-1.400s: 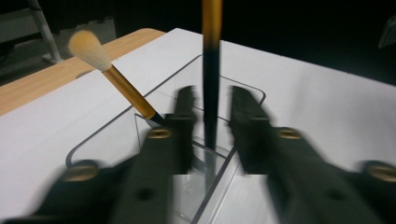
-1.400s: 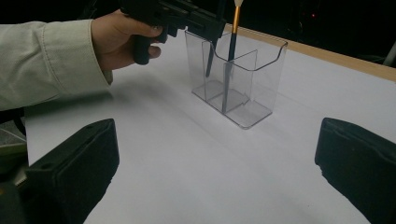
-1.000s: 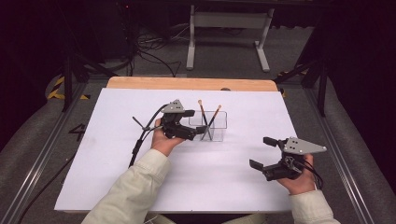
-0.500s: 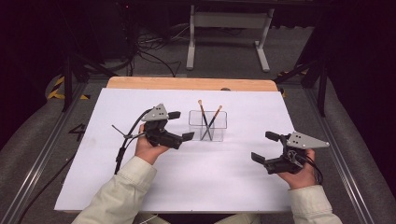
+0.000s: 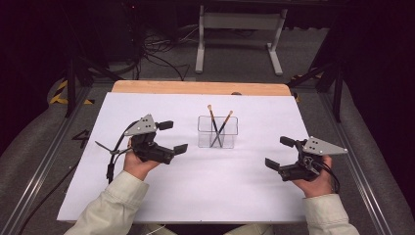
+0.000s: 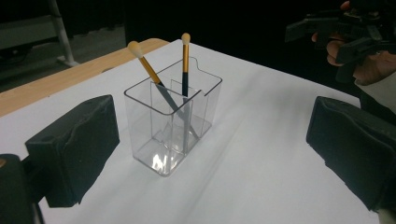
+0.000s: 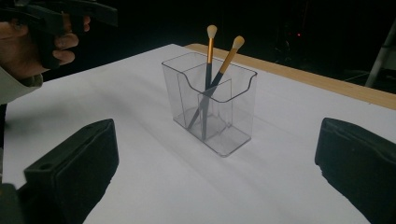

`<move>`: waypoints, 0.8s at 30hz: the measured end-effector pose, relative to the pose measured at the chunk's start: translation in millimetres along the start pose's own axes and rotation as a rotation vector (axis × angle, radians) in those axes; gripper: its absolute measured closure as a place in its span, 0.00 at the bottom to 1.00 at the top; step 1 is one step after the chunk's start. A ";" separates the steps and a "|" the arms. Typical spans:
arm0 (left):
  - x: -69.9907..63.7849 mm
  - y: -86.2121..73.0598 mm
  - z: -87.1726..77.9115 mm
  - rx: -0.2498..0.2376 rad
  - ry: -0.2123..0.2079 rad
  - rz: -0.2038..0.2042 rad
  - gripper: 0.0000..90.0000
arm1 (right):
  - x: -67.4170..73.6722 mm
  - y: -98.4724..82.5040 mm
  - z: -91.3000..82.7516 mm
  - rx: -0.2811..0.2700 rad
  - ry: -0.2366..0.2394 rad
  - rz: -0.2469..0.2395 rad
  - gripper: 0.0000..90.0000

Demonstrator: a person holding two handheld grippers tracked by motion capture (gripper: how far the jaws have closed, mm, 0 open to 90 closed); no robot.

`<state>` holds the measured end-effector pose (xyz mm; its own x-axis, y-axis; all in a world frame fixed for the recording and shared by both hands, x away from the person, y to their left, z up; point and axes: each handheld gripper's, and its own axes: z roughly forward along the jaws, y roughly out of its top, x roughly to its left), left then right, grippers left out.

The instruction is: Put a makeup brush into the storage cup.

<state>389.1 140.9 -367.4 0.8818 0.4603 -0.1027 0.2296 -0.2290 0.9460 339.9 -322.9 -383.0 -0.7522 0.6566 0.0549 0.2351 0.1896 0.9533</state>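
— Where does the clear holder stand?

— On the white tabletop, near the middle and somewhat toward its far edge; upright, with inner dividers (plain in both gripper views); two brushes with gold ferrules and pale tips lean inside it and cross each other, tips up.

— And the left gripper?

— Held in the person's left hand over the left part of the tabletop, beside the holder but apart from it; its jaws are spread wide with nothing between them; the holder sits ahead of them in the left gripper view.

— The right gripper?

— Toward the right edge, nearer the front, in the right hand; jaws likewise parted and empty, pointing toward the holder; a cable trails from the left gripper toward the tabletop's left edge.
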 end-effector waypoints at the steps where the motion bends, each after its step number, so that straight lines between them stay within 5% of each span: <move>1: 0.0 -0.9 -3.5 -0.002 0.001 0.004 0.03 | -0.1 -0.2 0.1 -0.001 -0.001 0.001 0.00; 24: 6.1 -37.6 -61.9 -0.014 0.067 -0.021 0.02 | -0.2 -2.9 -1.4 0.005 -0.010 0.000 0.00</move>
<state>360.4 205.5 -384.6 0.8472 0.5215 -0.1018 0.2415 -0.2073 0.9480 338.5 -324.6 -385.3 -0.7460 0.6639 0.0520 0.2384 0.1934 0.9517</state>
